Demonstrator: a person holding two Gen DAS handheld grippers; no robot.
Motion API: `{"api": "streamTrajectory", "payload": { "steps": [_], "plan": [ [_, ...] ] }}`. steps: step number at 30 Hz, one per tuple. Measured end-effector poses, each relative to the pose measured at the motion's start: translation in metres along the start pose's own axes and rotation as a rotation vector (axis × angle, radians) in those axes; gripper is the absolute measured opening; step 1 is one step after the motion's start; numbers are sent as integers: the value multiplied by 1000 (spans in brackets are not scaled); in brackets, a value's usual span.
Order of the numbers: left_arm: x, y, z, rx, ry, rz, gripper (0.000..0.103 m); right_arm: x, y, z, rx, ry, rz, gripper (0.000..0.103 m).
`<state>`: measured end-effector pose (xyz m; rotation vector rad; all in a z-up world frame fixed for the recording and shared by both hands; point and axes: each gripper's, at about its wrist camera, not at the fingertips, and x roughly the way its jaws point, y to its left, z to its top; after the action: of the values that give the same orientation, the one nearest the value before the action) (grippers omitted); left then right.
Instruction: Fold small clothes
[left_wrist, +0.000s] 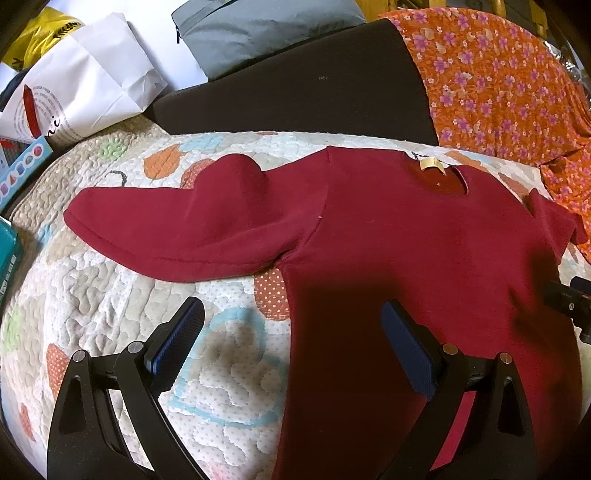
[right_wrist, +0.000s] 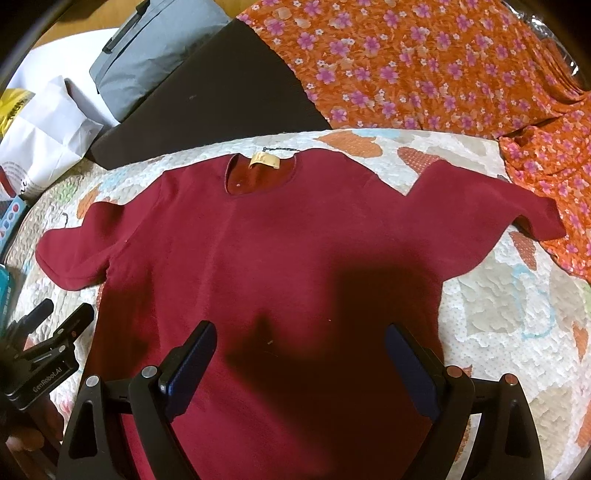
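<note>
A small dark red short-sleeved top (left_wrist: 388, 236) (right_wrist: 280, 251) lies spread flat on a patterned quilt (left_wrist: 110, 295) (right_wrist: 498, 314), neck and tan label away from me. Both sleeves stick out sideways. My left gripper (left_wrist: 291, 314) hovers open over the top's left side edge, below the left sleeve (left_wrist: 177, 229), holding nothing. My right gripper (right_wrist: 301, 336) hangs open above the lower middle of the top, also holding nothing. In the right wrist view the left gripper (right_wrist: 62, 321) shows at the lower left beside the cloth.
An orange flowered cloth (left_wrist: 498, 81) (right_wrist: 424, 62) lies at the back right. A dark cushion (left_wrist: 295, 92) (right_wrist: 207, 92), a grey bag (left_wrist: 266, 26) and a white paper bag (left_wrist: 81, 81) sit behind the quilt. Boxes (left_wrist: 22, 166) line the left edge.
</note>
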<state>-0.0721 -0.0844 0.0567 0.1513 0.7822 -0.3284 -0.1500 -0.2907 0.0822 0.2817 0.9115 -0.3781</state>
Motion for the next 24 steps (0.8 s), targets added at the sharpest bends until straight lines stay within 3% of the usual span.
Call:
{"api": "streamTrajectory", "payload": {
  "steps": [14,24],
  "plan": [
    [9,11,2,-22,17,19,97,22,24,7,-25,24,23,92],
    [6,60,12,-141,-9,163,97,27,50,15,-71,24,62,92]
  ]
}}
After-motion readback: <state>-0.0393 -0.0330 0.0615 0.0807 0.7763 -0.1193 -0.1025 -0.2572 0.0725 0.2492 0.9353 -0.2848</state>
